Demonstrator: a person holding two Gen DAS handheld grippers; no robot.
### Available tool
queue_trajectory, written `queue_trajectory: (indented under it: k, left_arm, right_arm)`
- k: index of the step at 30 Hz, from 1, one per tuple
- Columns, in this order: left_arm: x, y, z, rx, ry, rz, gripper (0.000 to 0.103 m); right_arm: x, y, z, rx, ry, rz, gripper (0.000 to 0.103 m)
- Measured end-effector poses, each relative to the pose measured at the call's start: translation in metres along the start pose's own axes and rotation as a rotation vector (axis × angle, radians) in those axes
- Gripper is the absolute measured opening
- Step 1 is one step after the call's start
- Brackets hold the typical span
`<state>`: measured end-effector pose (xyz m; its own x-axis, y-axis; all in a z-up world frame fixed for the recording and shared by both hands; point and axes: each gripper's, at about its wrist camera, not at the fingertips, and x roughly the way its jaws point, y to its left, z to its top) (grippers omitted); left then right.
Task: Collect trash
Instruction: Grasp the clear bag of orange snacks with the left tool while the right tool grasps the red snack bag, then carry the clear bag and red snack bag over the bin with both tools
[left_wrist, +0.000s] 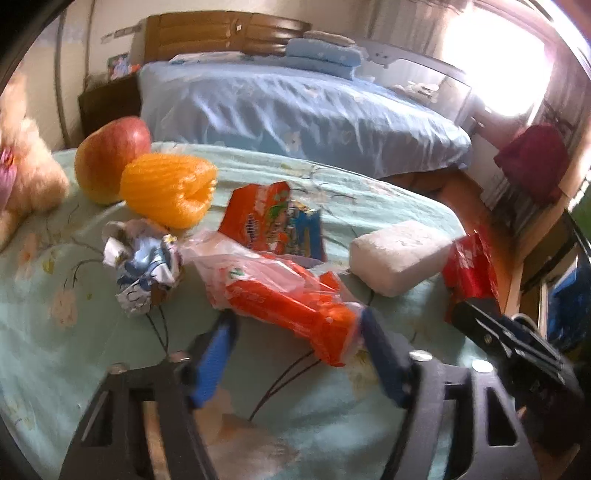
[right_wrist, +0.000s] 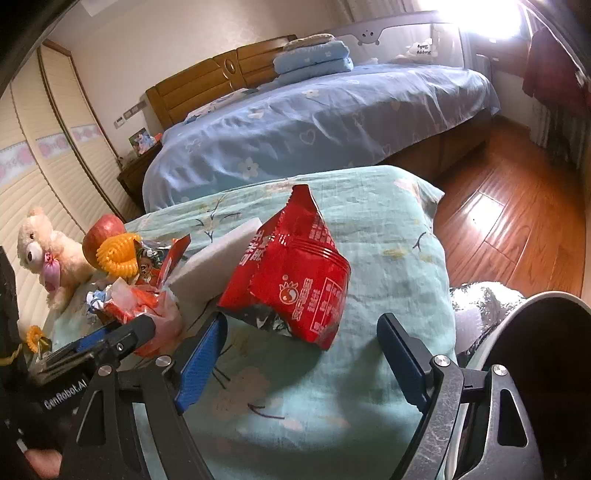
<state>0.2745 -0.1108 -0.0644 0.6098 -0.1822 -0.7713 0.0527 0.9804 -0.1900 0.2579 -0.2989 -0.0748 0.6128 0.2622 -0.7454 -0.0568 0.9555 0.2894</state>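
Showing only in the right view, a bin (right_wrist: 535, 369) flanks the red wrapper (right_wrist: 295, 273).

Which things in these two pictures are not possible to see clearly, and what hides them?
- Trash bin: right wrist view, cut off by the frame edge; its inside is dark.
- Orange wrapper: left wrist view, print blurred under a clear plastic bag.
- White foam block: right wrist view, partly behind the red snack packet.

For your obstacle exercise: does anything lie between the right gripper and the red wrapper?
Nothing visible does. The right gripper stands open just short of the red wrapper, with only bare green sheet under the gap. The white block lies behind the wrapper.
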Motion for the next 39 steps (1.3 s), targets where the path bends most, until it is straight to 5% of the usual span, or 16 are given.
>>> queue_trajectory:
  k: [2, 7, 9, 13, 39]
  left_arm:
    - [0.000, -0.005, -0.002, 0.022, 0.005, -0.017, 0.031]
    - [-0.004, -0.005, -0.005, 0.045, 0.001, -0.034, 0.022]
    - [-0.006, -0.003, -0.007, 0.048, 0.003, -0.044, 0.019]
    - [-0.014, 0.000, -0.012, 0.063, -0.006, -0.055, 0.016]
    - [-0.067, -0.028, -0.051, 0.208, -0.012, -0.202, 0.013]
  right_arm:
    - [0.001, 0.002, 0.001, -0.009, -0.004, -0.002, 0.080]
    - [0.005, 0.006, 0.001, -0.022, 0.006, -0.004, 0.044]
    - [0.005, 0.005, 0.001, -0.019, 0.009, -0.005, 0.023]
    - [-0.001, 0.003, 0.000, -0.017, -0.011, 0.000, 0.005]
    - [-0.071, -0.013, -0.039, 0.019, -0.083, 0.007, 0.000]
